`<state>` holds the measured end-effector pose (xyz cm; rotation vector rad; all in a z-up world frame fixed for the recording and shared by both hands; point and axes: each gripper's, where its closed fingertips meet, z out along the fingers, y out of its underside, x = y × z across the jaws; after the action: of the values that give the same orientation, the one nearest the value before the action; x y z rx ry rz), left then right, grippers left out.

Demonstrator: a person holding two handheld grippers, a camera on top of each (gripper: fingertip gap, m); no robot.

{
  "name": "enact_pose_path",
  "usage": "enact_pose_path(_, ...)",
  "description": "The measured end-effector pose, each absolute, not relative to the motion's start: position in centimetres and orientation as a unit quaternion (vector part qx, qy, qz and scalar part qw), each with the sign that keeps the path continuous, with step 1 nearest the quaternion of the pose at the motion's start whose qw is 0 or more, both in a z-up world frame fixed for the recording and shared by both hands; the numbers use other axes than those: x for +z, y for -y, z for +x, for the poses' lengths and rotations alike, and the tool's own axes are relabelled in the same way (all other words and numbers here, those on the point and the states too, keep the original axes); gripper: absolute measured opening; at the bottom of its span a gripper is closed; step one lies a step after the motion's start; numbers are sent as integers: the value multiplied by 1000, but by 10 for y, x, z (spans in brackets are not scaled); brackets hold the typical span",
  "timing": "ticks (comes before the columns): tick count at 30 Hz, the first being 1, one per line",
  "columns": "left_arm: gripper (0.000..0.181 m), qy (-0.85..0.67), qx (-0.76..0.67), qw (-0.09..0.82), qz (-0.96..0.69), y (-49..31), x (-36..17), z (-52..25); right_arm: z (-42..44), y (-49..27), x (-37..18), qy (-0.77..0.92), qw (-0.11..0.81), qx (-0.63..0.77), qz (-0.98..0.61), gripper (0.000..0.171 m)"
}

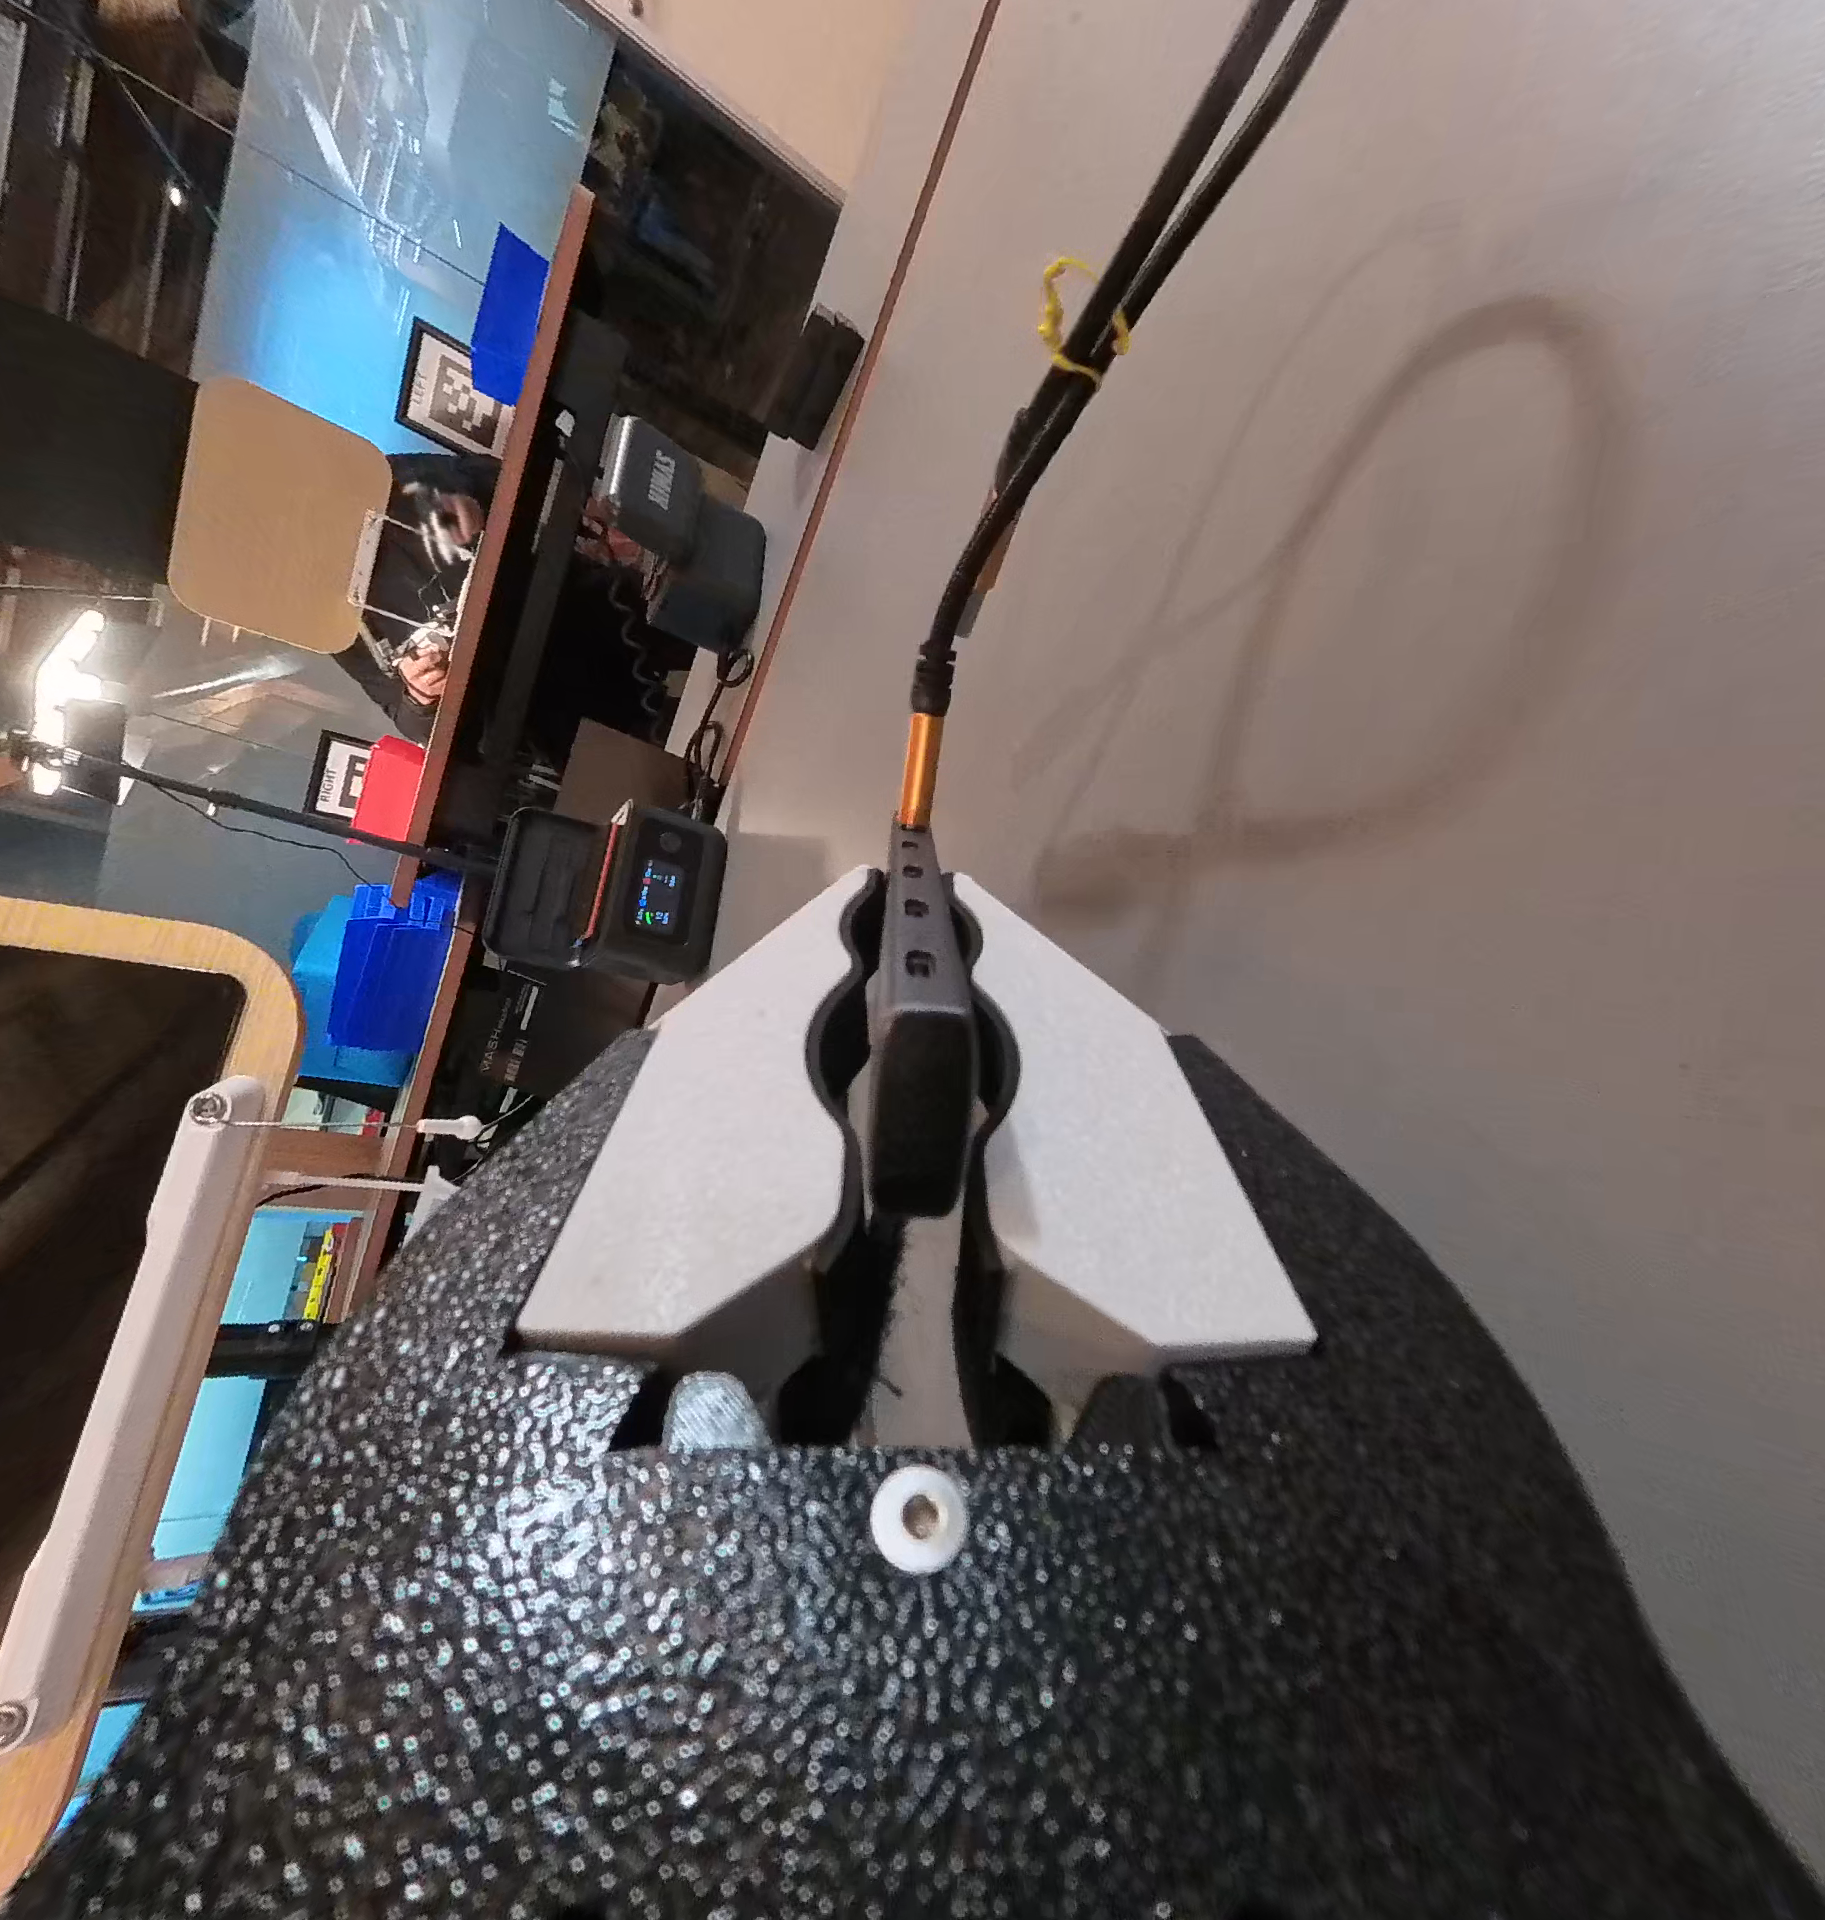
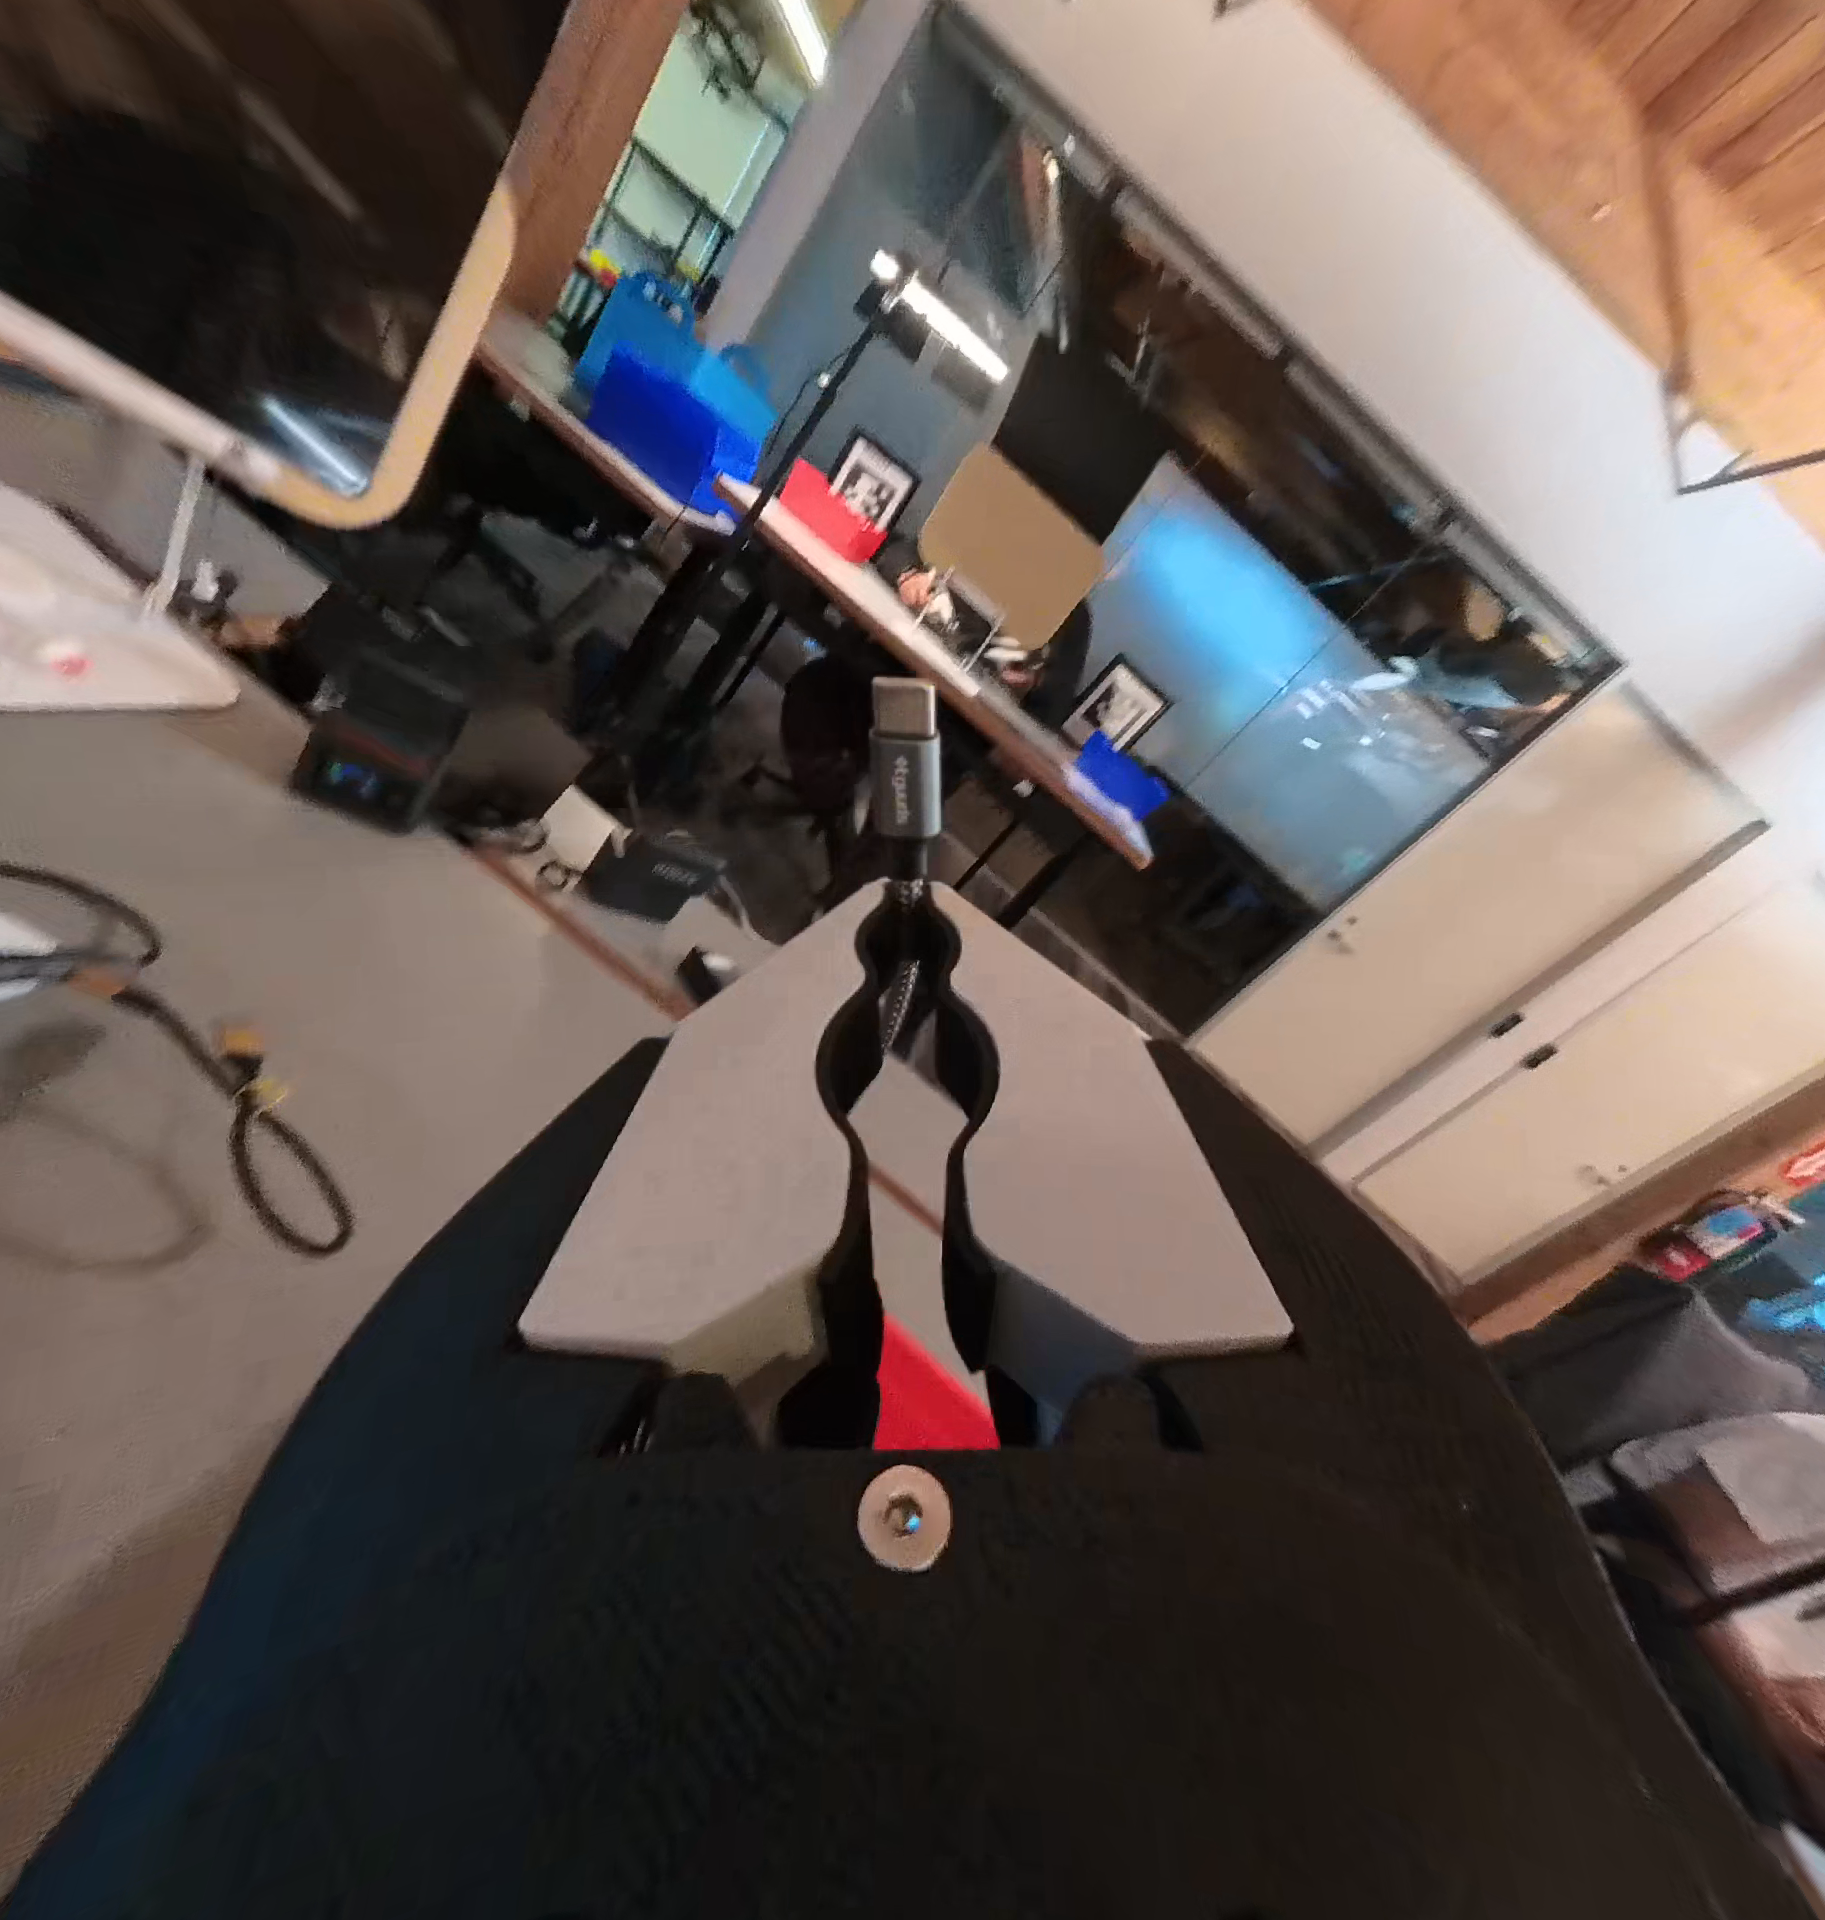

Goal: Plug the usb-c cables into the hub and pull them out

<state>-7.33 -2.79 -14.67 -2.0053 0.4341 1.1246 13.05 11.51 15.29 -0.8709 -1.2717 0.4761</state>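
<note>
The room was an open workshop with glass partitions, long benches carrying blue and red bins, and a pale desk [image 1: 1510, 727] under both tools. In the left wrist view the camera was rolled on its side, so the desk stood like a wall along the right of the frame.

The left gripper [image 1: 913, 883] had its fingers [image 1: 742, 1091] clenched on the hub [image 1: 920, 1039], a slim dark grey bar held edge-on between them, its row of small ports facing up. An orange-collared plug [image 1: 923, 764] sat in the hub's far end, and its black cable [image 1: 1001, 520] ran away over the desk, tied to a second black lead by a yellow twist tie [image 1: 1079, 322].

The right gripper [image 2: 906, 894] was lifted off the desk and tilted, pointing out into the room. Its fingers [image 2: 742, 1122] were pinched on a braided usb-c cable [image 2: 903, 997] just behind the grey connector [image 2: 895, 769], whose bare metal tip stuck forward, free of any port. The hub did not show in this view.

As a judgement, the task sat mid-cycle: one lead was seated in the hub, while the grey one was out in the air. Whether it was waiting to go in or was freshly out could not be told. Either way, the two tools were apart, and bringing the tip to a port would call for careful alignment.
</note>
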Motion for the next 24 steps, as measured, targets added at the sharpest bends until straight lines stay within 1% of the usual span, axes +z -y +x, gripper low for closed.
enact_pose_path(2, 8, -174, 442, 388, -790, 27, -147, -73, 143, -122, 191, 560, 705, 214, -379, 0)
enact_pose_path(5, 8, -176, 440, 388, -791, 27, -148, -73, 156, -136, 224, 556, 710, 205, -379, 0)
enact_pose_path(8, 8, -176, 438, 389, -791, 28, -147, -72, 165, -159, 233, 558, 707, 181, -395, 0)
enact_pose_path(11, 8, -178, 433, 386, -795, 28, -148, -71, 175, -185, 220, 563, 693, 159, -421, 0)
enact_pose_path(15, 8, -190, 434, 381, -794, 26, -150, -66, 186, -213, 169, 580, 657, 139, -461, 1)
enact_pose_path(19, 8, -198, 434, 381, -792, 25, -150, -63, 198, -227, 93, 615, 600, 121, -497, 1)
enact_pose_path(22, 8, -201, 434, 380, -792, 24, -151, -63, 204, -220, 21, 700, 494, 93, -507, 1)
enact_pose_path(24, 8, -205, 432, 379, -792, 23, -152, -60, 219, -207, -33, 771, 369, 55, -517, 0)
